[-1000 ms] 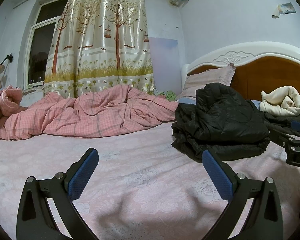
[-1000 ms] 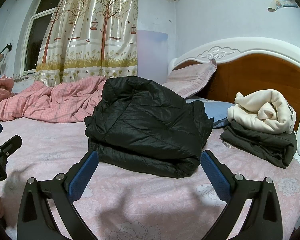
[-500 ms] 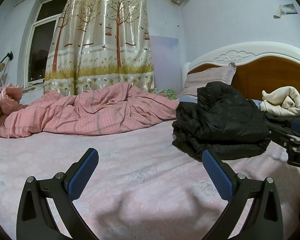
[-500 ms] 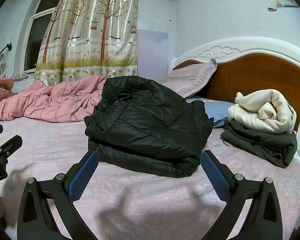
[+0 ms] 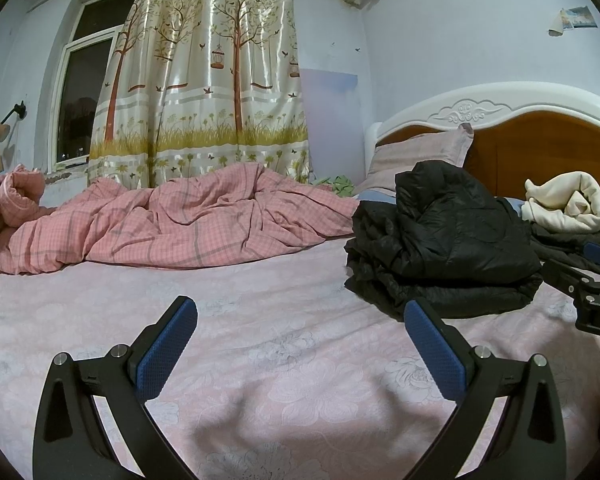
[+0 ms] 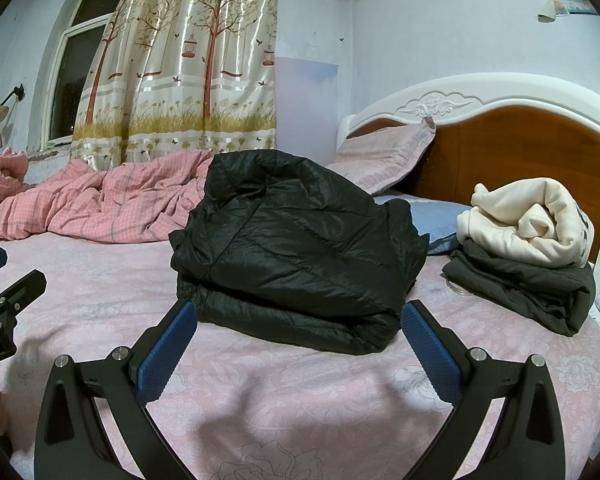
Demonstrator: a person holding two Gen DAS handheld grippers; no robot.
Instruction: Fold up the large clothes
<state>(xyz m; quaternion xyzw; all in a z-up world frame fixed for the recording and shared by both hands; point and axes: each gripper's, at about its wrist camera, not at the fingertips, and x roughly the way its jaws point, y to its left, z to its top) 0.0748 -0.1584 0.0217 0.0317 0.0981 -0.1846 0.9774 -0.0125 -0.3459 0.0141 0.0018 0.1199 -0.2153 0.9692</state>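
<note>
On the bed (image 6: 100,300): one folded black jacket (image 6: 300,248), two stacked garments (image 6: 528,256).

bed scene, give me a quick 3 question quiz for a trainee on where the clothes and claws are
1. True or false: the black jacket lies folded on the bed.
2. What rests on the dark garment by the headboard? A) cream garment B) pillow C) pink quilt
3. Fill in: both the left claw and the right claw are ____ and hold nothing.

Key
1. True: it sits in a folded stack just ahead of the right claw.
2. A: the cream garment lies bundled on it; the pillow leans on the headboard and the pink quilt lies near the window.
3. open
</note>
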